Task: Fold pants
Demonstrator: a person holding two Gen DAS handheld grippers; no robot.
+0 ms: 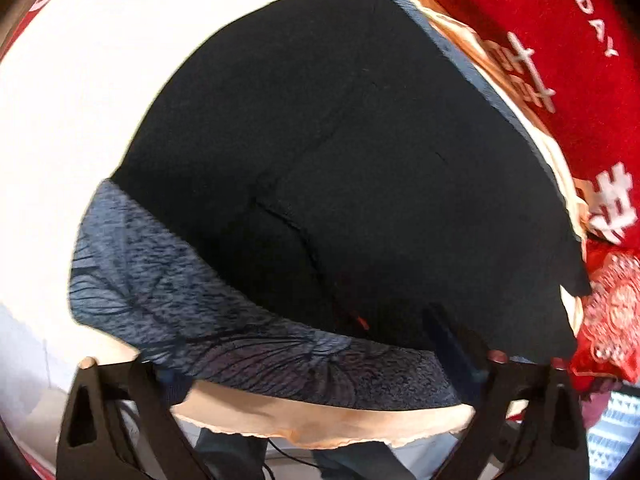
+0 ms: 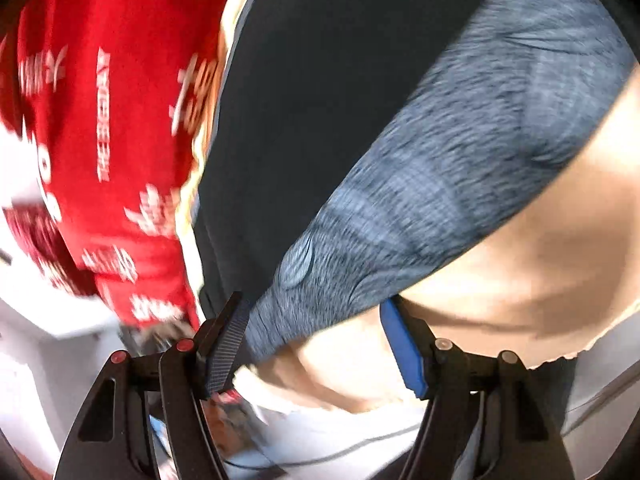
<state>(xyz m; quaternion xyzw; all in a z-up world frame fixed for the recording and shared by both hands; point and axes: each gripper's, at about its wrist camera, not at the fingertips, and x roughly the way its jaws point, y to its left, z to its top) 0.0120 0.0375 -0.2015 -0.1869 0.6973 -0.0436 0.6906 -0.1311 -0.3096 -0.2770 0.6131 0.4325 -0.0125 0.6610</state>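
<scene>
Nearest in the left wrist view, the left claw (image 1: 320,364) stands spread wide, its black fingers on either side of the pants' heathered blue-grey waistband (image 1: 224,312), which runs across between them. Whether the fingers actually touch the fabric cannot be told. The band is knit, speckled, and gathered into fine radiating creases. Just under it a peach-coloured cloth (image 1: 320,424) with a frayed edge covers the counter.

In the right wrist view the right claw (image 2: 316,344) is also spread, with a ribbed dark pad on its left finger and a smooth blue pad on its right. The near end of the waistband passes between them, against the left pad. This view is motion-blurred.

Beyond the band, the pants (image 1: 340,160) lie flat on the cloth: smooth, matte, near-black fabric with a curved seam near the middle and a thin blue-grey strip down the right edge. Their long axis runs away from the grippers, waistband near, legs narrowing toward the far right.

To the right of the pants sits a plush red fabric (image 1: 540,40) printed with white characters and lettering. To the far left the surface is bright white (image 1: 80,80).
</scene>
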